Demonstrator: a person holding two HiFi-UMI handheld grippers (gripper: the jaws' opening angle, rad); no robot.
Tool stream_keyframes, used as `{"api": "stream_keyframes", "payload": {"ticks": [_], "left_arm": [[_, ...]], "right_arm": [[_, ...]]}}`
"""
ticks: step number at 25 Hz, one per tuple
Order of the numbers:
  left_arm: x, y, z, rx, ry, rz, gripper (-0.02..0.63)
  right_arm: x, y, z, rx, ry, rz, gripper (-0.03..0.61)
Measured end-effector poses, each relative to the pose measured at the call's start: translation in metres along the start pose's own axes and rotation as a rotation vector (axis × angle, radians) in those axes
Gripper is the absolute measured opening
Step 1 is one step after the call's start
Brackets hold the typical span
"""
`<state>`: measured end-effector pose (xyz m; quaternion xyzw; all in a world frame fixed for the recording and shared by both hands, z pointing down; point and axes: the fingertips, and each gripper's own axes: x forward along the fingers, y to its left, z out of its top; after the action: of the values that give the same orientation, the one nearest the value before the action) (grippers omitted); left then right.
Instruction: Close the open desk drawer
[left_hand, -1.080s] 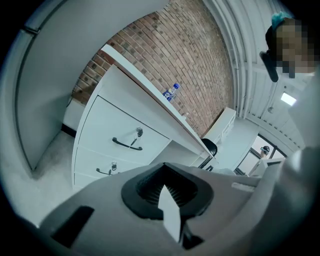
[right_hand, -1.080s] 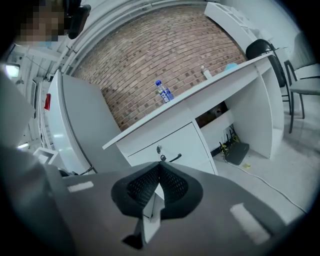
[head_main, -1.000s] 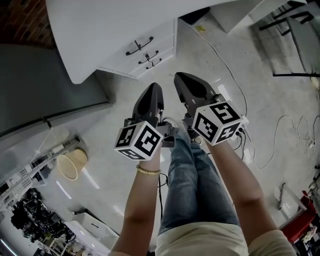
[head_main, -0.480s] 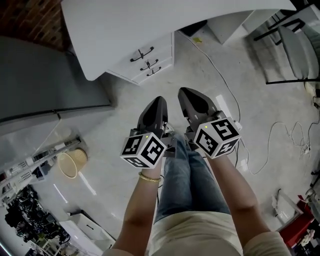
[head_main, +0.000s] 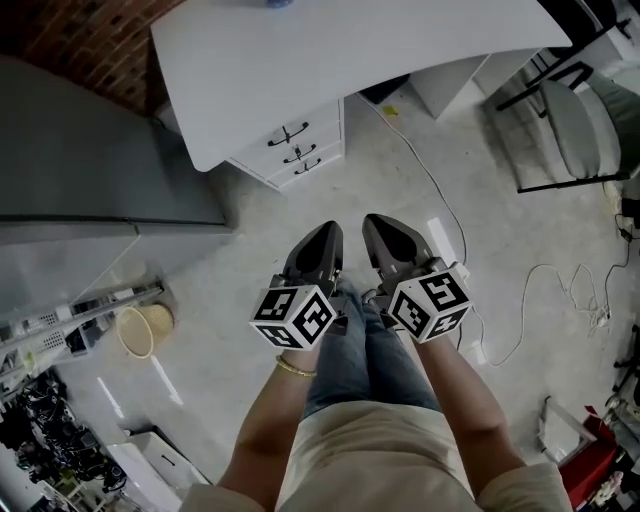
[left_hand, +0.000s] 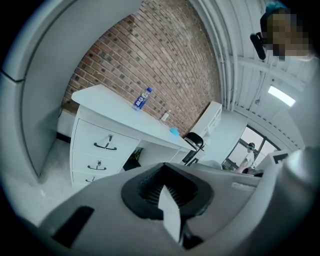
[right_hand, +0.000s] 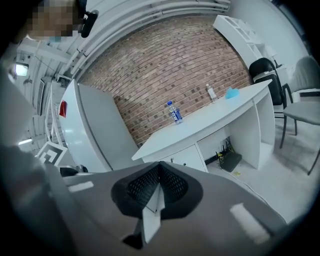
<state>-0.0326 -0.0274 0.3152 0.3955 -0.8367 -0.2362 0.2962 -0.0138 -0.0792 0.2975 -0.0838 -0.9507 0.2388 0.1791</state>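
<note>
Left gripper (head_main: 327, 232) and right gripper (head_main: 377, 224), fingers closed and empty, sit well apart from the drawer unit (head_main: 297, 152), whose drawers look flush, so just stay clear.

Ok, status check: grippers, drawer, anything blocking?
Left gripper shut, empty; right gripper shut, empty. Both short of the desk, touching nothing. Desk drawers all look flush, none visibly open. Cable on floor to the right.

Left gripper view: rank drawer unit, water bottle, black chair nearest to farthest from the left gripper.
1. drawer unit: low left, under the desk at its near end.
2. water bottle: on the desk, midway along, further back.
3. black chair: right of centre, by the desk's far end.
</note>
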Motion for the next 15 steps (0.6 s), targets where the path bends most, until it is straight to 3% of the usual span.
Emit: {"api": "stream_keyframes", "payload": {"ticks": [15], "left_arm": [[-0.033,-0.087,-0.008,0.042,0.088,-0.062,-0.003]], "right_arm": [[-0.096,0.015,0.028,-0.066,0.028,-0.056,0.002]]}}
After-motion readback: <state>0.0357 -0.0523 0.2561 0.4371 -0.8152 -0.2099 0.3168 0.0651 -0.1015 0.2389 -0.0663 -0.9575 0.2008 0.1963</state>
